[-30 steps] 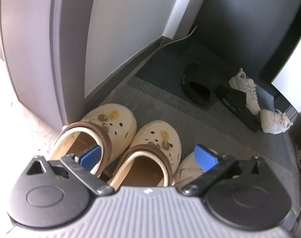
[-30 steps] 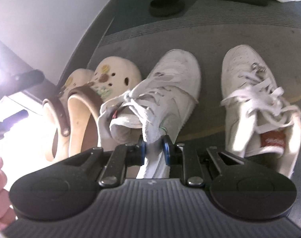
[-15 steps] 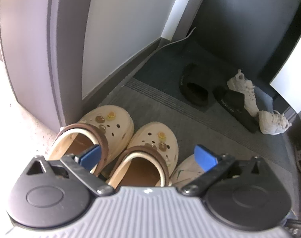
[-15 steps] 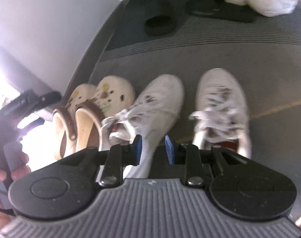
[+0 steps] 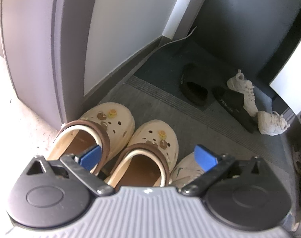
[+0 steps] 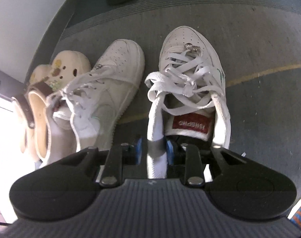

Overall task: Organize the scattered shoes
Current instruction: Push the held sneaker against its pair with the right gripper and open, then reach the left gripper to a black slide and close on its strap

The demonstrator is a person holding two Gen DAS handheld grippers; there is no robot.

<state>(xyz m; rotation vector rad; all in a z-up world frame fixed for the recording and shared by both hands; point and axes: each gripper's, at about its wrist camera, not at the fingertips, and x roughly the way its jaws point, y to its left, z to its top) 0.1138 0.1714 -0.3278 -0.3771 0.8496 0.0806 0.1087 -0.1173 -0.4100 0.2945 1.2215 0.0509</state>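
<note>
Two cream clogs (image 5: 118, 127) with brown straps stand side by side by the wall. My left gripper (image 5: 148, 157) is open and empty, hovering over their heels. In the right wrist view, two white sneakers stand next to the clogs (image 6: 57, 79): the left sneaker (image 6: 110, 79) leans toward the clogs, the right sneaker (image 6: 192, 75) shows a red insole label. My right gripper (image 6: 154, 145) is shut on the right sneaker's white collar edge at the heel. A tip of the left sneaker (image 5: 186, 170) shows in the left wrist view.
Farther back on the dark mat lie two black slippers (image 5: 194, 89) (image 5: 233, 107) and two more white sneakers (image 5: 243, 95) (image 5: 271, 123). A grey wall and door frame (image 5: 51, 49) run along the left. Grey floor lies to the right of the sneakers.
My right gripper let go of the left sneaker, moved right and closed on the heel collar of the right sneaker. The left gripper stayed open and nearly still over the clogs.
</note>
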